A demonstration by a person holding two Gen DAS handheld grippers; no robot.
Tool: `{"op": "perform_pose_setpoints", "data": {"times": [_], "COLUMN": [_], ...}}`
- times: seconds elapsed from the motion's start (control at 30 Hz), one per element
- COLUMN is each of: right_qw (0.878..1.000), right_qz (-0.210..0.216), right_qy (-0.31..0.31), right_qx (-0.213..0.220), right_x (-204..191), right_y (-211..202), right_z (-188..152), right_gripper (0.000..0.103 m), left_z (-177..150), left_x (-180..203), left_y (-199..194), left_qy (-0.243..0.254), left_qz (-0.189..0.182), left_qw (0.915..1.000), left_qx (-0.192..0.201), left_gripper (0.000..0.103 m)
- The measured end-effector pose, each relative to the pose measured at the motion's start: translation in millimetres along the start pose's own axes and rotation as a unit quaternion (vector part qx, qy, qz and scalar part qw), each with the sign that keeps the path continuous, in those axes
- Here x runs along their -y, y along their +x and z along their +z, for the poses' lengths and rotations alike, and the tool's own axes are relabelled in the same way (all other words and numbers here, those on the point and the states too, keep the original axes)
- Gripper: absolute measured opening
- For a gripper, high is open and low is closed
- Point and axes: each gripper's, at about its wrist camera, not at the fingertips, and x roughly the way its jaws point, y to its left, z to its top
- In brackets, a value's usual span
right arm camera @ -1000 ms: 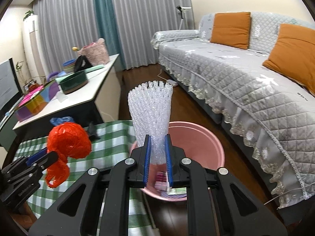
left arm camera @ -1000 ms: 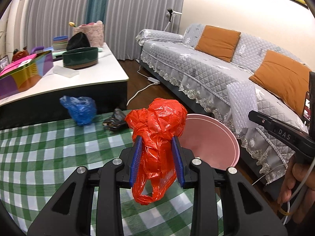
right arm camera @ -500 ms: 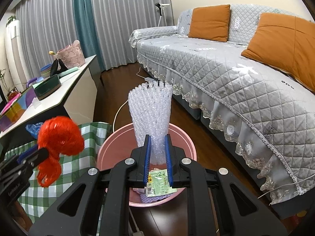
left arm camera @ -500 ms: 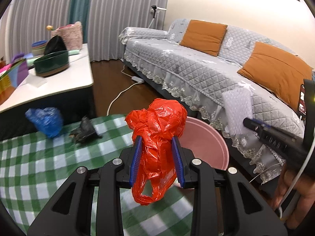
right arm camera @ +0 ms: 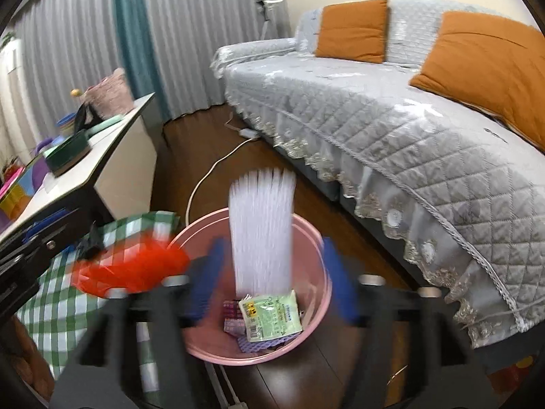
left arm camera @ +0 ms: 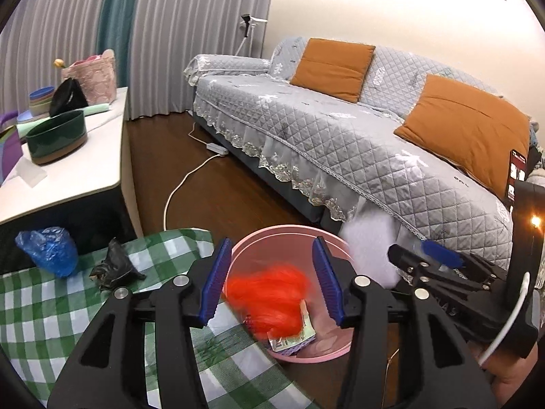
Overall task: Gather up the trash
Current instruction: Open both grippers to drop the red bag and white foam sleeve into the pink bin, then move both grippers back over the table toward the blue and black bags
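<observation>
My jaws stand wide apart on both sides: the left gripper [left arm camera: 270, 277] has nothing between its blue pads, and the right gripper [right arm camera: 272, 274] is spread too, though its view is smeared with motion. The red plastic bag [left arm camera: 269, 294] is a blurred streak below my left fingers, over the mouth of the pink bin [left arm camera: 335, 238], free of my grasp. The bubble wrap [right arm camera: 260, 235] reads as a streaked white column between my right fingers and above the bin; I judge it is dropping, touching neither pad.

To do this step well, I would hold both grippers steady over the bin's opening until each piece clears the rim, since light plastic can drift and catch on the edge or on the green checked cloth [left arm camera: 44, 310] just beside it. The bin holds a green packet [right arm camera: 270, 315] and other scraps, so there is room.

Left on the cloth are the blue bag [left arm camera: 46, 250] and a crumpled black bag [left arm camera: 115, 267], near each other at the far edge. I would take those next, one per gripper
</observation>
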Motion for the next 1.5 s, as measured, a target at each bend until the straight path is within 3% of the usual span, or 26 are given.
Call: {"op": "perform_pose_setpoints", "data": {"times": [0.17,0.47,0.83,1.1,1.33,1.5], "right_qw": [1.0,0.999,0.996,0.988,0.977,0.972], "right_qz": [0.004,0.036,0.081,0.138,0.202,0.225], "right_qy": [0.005,-0.013,-0.049,-0.067,-0.052,-0.036], "right_qx": [0.001,0.006,-0.001,-0.01,-0.044,-0.064], "right_x": [-0.8,-36.9,-102.4,-157.9,-190.9,-211.7], "right_y": [-6.1,-21.4,-16.7,-4.3,18.8,40.2], "right_z": [1.2,-1.1,-12.6,-20.9,-30.7,-35.5], "right_gripper": [0.069,0.069,0.069,0.069,0.045,0.042], "left_z": [-10.2,-33.6,-56.2,-64.8,-65.5,-62.5], "left_x": [-12.2,-36.4,-119.4,-159.2,-185.0,-203.0], "left_y": [-13.2,-46.0,-73.3,-78.4,-77.8,-73.6], "left_qy": [-0.015,-0.031,-0.087,-0.099,-0.101,-0.112], "left_qz": [0.01,0.032,0.102,0.14,0.159,0.167], "left_qw": [0.9998,0.999,0.9909,0.9852,0.982,0.9796], "left_qx": [-0.003,-0.004,0.001,0.001,0.006,0.012], "left_gripper": [0.049,0.049,0.048,0.035,0.031,0.031]}}
